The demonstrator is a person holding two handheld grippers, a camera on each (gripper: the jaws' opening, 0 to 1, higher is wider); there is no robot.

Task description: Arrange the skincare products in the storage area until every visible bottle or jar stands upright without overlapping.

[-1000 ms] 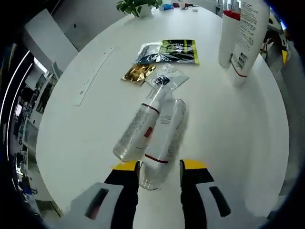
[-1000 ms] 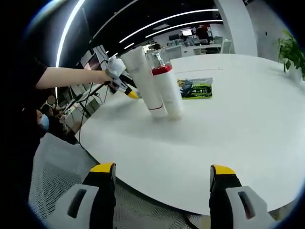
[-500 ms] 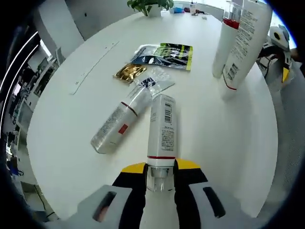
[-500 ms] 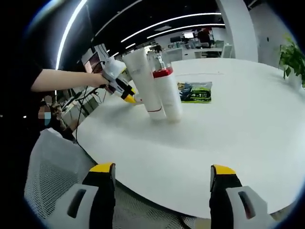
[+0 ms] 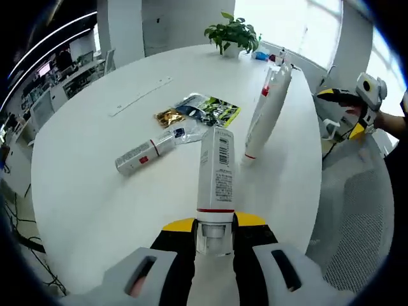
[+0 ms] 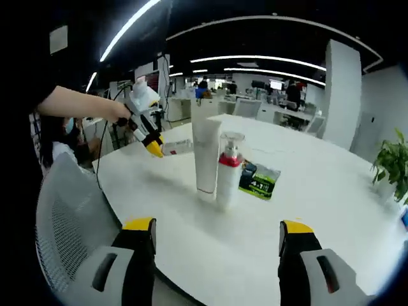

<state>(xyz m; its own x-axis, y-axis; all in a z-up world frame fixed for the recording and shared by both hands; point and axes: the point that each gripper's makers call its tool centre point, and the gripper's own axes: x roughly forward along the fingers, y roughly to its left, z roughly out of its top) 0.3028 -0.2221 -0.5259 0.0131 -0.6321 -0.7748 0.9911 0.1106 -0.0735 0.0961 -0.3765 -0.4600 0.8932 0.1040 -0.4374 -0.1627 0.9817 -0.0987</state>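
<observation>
White tube point(image 5: 217, 172) in left claw point(image 5: 215, 224), sachets point(image 5: 197, 111) beyond

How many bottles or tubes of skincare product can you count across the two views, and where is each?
4. A white tube is clamped in the left gripper. A clear bottle lies on the table. A tall white tube and a red-collared pump bottle stand upright together.

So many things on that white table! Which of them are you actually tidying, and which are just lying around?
Part of the job:
- white tube, held in the left gripper
- clear bottle, lying on its side
- tall white tube, standing
- red-collared pump bottle, standing beside it

Just lying about:
- green and black packet
- gold sachet
- potted plant
- white strip
</observation>
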